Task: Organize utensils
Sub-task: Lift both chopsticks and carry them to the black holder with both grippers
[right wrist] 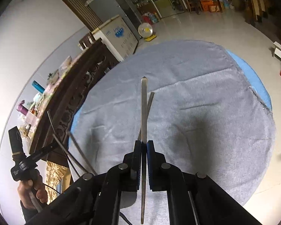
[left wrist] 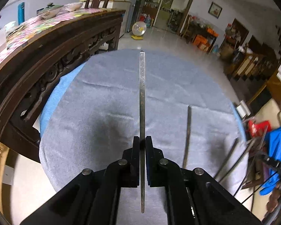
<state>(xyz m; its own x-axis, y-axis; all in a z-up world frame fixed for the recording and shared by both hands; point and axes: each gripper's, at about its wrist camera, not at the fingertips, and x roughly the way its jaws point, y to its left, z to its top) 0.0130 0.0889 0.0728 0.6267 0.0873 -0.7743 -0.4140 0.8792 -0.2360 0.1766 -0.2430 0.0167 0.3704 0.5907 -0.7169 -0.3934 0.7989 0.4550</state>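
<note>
My left gripper (left wrist: pixel 142 140) is shut on a long metal chopstick (left wrist: pixel 142 86) that points forward above the grey cloth (left wrist: pixel 95 101). A second chopstick (left wrist: pixel 187 136) lies on the cloth to its right. Two more thin metal rods (left wrist: pixel 232 161) show blurred at the right edge. My right gripper (right wrist: pixel 144 144) is shut on another metal chopstick (right wrist: pixel 144 108), held above the cloth (right wrist: pixel 206 97). A chopstick (right wrist: pixel 149 103) lies on the cloth just right of it, partly hidden. The left gripper, with its hand, shows at the lower left of the right wrist view (right wrist: pixel 24 161).
The cloth covers a round blue table (right wrist: pixel 256 78). A dark carved wooden sideboard (left wrist: pixel 52 56) stands close on the left, loaded with a bowl and bottles. A fan (left wrist: pixel 139 29), a freezer (right wrist: pixel 119 35) and shelves stand farther back on the tiled floor.
</note>
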